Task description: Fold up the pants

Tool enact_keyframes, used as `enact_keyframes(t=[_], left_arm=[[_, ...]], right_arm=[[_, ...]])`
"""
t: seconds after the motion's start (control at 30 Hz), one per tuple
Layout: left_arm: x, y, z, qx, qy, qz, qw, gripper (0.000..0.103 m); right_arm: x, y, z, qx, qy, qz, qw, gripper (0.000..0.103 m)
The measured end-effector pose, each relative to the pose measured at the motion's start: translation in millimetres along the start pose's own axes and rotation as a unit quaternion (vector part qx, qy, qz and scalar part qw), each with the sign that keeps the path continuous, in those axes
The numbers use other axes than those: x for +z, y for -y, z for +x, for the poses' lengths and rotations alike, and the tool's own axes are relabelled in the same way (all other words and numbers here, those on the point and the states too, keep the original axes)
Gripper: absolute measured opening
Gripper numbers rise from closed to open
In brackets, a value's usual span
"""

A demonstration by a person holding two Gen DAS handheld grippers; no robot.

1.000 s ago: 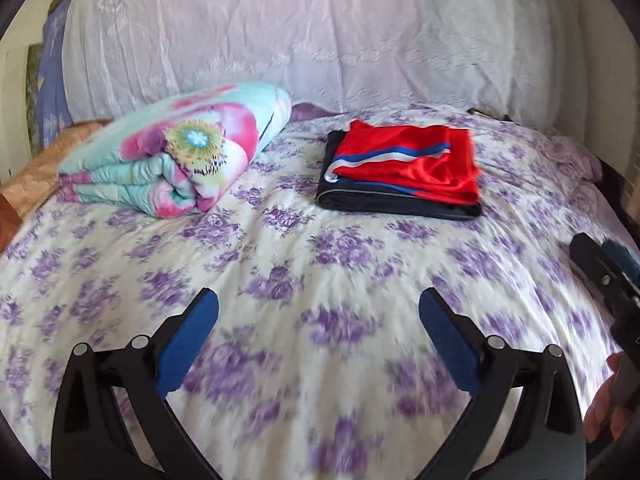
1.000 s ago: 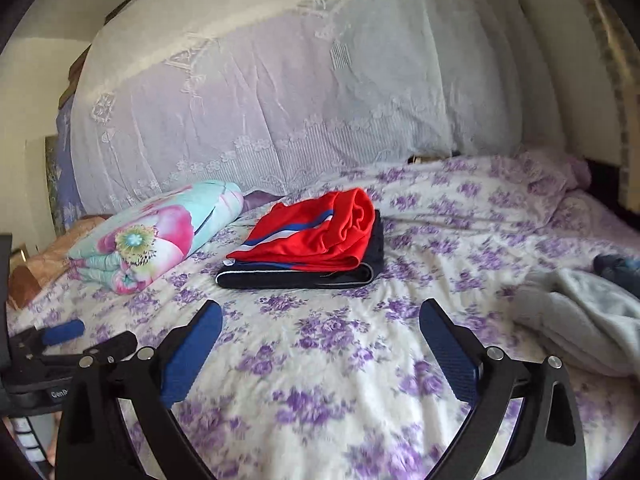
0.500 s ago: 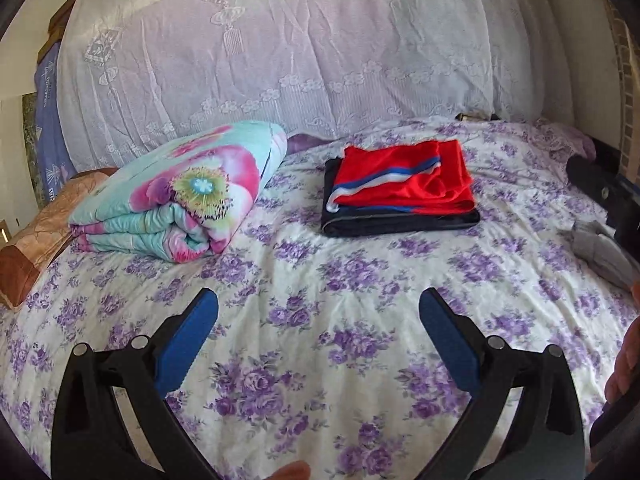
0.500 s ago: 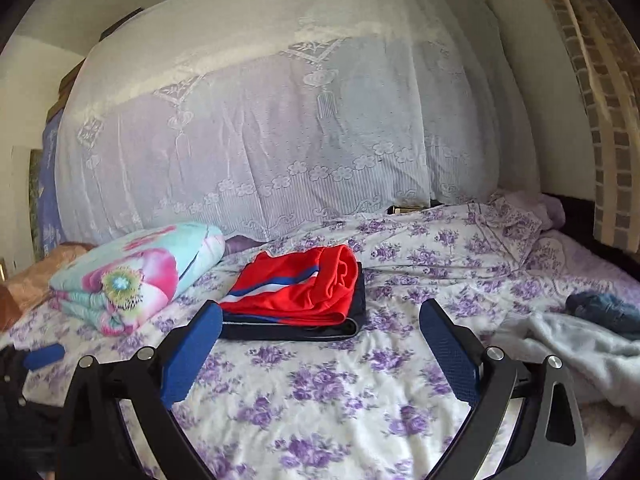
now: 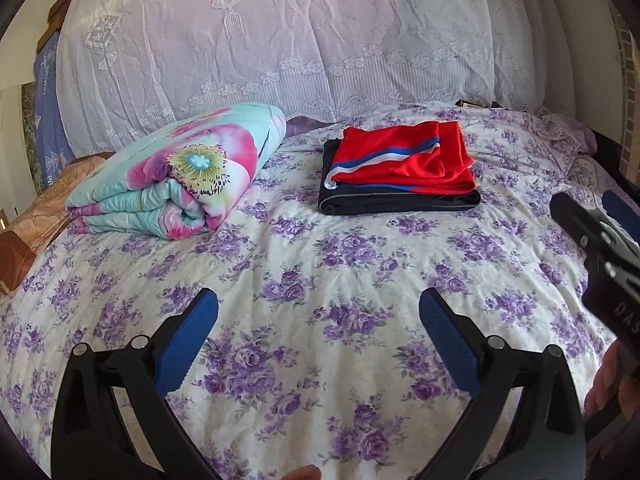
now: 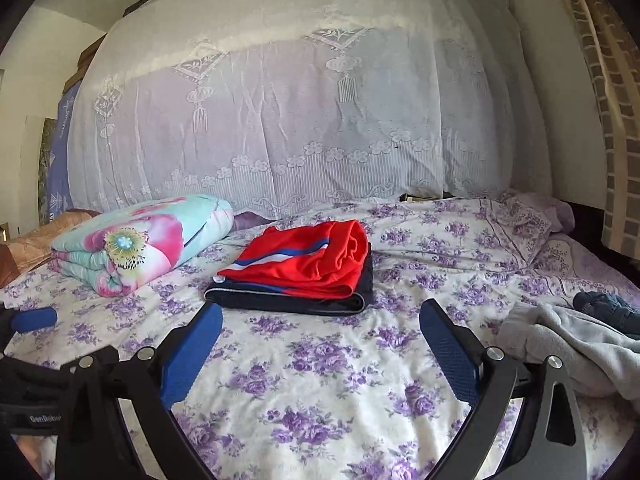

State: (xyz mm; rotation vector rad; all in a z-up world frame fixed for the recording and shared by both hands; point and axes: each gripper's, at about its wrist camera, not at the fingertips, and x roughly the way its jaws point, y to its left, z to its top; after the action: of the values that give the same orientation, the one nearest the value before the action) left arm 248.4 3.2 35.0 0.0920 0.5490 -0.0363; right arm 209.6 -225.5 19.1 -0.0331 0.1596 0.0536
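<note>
Both grippers empty over the bed (image 5: 304, 256).

Left gripper (image 5: 318, 336) and right gripper (image 6: 320, 344) hold fingers wide apart. Red pants (image 6: 308, 262) lie folded on dark pants (image 6: 292, 302); quilt (image 6: 140, 242) to their left, grey garment (image 6: 568, 344) to their right.

Rolled floral quilt (image 5: 180, 176) lies before lace curtain (image 5: 304, 36)

Your bed (image 5: 360, 280) carries a rolled quilt (image 5: 180, 184), folded red and dark garments (image 5: 400, 172), and crumpled grey clothing (image 6: 568, 344).
</note>
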Motion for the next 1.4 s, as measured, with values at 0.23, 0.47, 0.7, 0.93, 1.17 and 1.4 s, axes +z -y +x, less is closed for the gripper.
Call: enact_keyframes(t=[0.23, 0.47, 0.7, 0.93, 1.17, 1.4], left_arm=[[2, -4, -4, -0.007, 0.003, -0.012, 0.9999, 0.098], [0, -3, -4, -0.008, 0.003, -0.010, 0.9999, 0.098], [-2, 3, -5, -0.007, 0.004, 0.000, 1.0000, 0.098], [-3, 4, -6, -0.006, 0.004, -0.001, 1.0000, 0.098], [-3, 5, -6, -0.008, 0.003, 0.001, 1.0000, 0.098], [-3, 6, -6, -0.009, 0.004, 0.001, 0.9999, 0.098]], right_arm=[[-8, 7, -9, 0.003, -0.009, 0.014, 1.000, 0.099], [-10, 2, -7, 0.008, -0.019, -0.003, 1.000, 0.099], [-9, -2, -5, 0.011, -0.018, -0.012, 1.000, 0.099], [-9, -2, -6, 0.011, -0.018, -0.013, 1.000, 0.099], [-9, -3, -6, 0.010, -0.018, -0.012, 1.000, 0.099], [-9, -3, -6, 0.010, -0.017, -0.013, 1.000, 0.099]])
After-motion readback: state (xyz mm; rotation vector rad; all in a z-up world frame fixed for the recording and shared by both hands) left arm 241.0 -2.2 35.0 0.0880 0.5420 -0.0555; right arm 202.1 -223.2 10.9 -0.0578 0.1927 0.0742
